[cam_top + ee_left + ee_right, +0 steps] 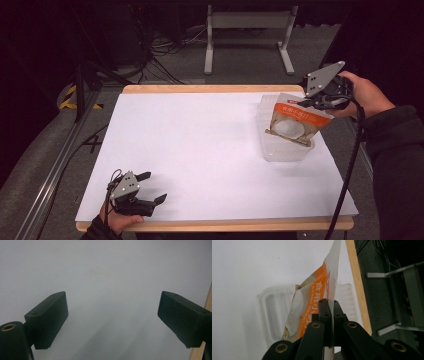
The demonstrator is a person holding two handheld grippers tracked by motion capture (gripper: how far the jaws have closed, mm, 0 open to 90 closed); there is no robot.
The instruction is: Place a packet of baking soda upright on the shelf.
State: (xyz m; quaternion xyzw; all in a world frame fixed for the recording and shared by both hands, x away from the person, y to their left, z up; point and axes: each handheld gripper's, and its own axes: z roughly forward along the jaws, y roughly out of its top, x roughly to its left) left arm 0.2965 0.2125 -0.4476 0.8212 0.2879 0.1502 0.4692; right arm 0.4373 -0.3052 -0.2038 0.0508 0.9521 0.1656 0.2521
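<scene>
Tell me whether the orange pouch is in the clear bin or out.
Partly in. The right hand-held gripper pinches the pouch by its top edge, tilted, lower end down inside the bin.

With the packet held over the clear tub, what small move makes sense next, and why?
Probably lower the right tongs a little, so the orange packet settles into the clear plastic tub. They are shut on the packet's top edge, and the packet hangs tilted over the tub, its lower end at or just inside the opening. The left tongs rest open near the front edge of the table, holding nothing.
</scene>
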